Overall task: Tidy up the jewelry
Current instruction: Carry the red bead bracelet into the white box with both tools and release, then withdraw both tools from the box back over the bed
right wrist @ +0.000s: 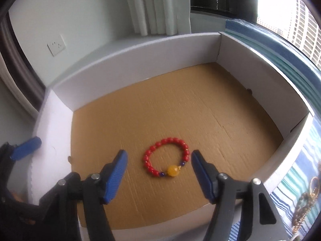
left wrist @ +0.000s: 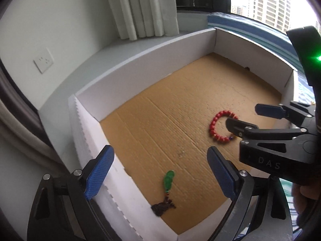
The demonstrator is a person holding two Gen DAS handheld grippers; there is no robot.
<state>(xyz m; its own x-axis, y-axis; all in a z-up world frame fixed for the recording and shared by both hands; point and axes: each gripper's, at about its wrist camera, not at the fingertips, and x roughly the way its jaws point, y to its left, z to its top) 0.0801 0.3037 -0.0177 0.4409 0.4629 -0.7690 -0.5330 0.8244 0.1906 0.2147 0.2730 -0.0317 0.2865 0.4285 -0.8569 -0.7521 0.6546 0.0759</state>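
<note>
A shallow box with white walls (left wrist: 140, 64) and a brown cardboard floor fills both views. A red bead bracelet (right wrist: 173, 169) with one yellow bead lies flat on that floor; the left wrist view shows the bracelet (left wrist: 212, 125) toward the right. My right gripper (right wrist: 159, 152) hangs open just above it, pads apart on either side and touching nothing. A green pendant (left wrist: 169, 177) with a dark tassel lies near the box's left wall. Over it my left gripper (left wrist: 159, 148) stands wide open and empty. From the left wrist view, the right gripper (left wrist: 242, 114) reaches in from the right.
A blue-and-white striped cloth (right wrist: 291, 182) lies under the box, with more beaded and golden jewelry (right wrist: 309, 198) on it at the right. Behind the box are a pale ledge, a curtain (left wrist: 140, 8), a wall socket (left wrist: 43, 60) and a window.
</note>
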